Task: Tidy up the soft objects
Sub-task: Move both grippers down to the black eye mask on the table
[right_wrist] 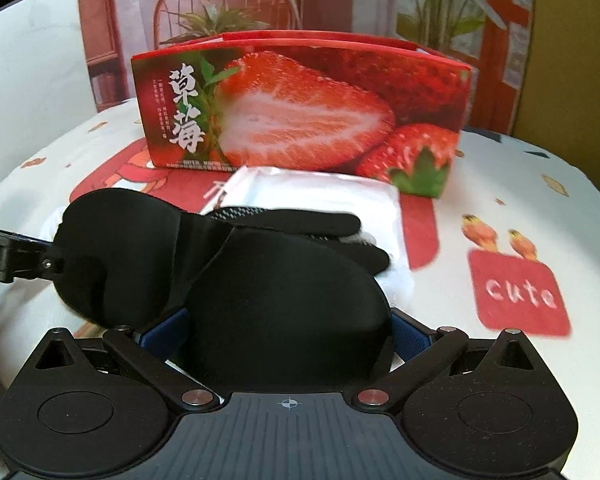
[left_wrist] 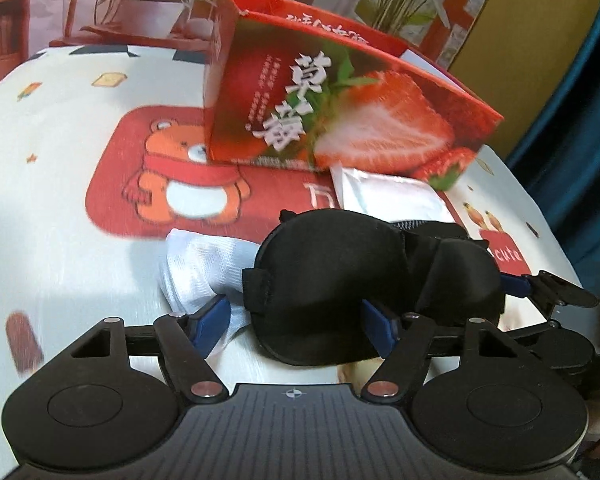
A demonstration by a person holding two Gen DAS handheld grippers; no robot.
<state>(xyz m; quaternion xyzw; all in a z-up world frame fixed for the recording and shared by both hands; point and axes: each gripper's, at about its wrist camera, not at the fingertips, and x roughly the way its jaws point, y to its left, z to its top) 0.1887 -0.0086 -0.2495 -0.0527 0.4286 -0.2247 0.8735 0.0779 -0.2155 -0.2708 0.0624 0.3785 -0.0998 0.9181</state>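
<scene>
A black padded sleep mask [left_wrist: 340,276] [right_wrist: 260,292] is held between both grippers above the table. My left gripper [left_wrist: 300,320] has its blue fingers [left_wrist: 210,322] on either side of the mask's left cup. My right gripper [right_wrist: 288,332] grips the right cup; its blue pads [right_wrist: 410,334] show at both sides. A white sock [left_wrist: 204,272] lies under the mask. A black glove [right_wrist: 312,224] lies behind it on a white sealed pouch [left_wrist: 388,196] [right_wrist: 320,192]. The open red strawberry box [left_wrist: 340,96] [right_wrist: 300,100] stands behind.
The round table has a white cloth [left_wrist: 68,184] [right_wrist: 520,200] printed with a bear and red patches. A plant-and-chair backdrop stands behind the box. The right gripper also shows in the left wrist view [left_wrist: 540,284].
</scene>
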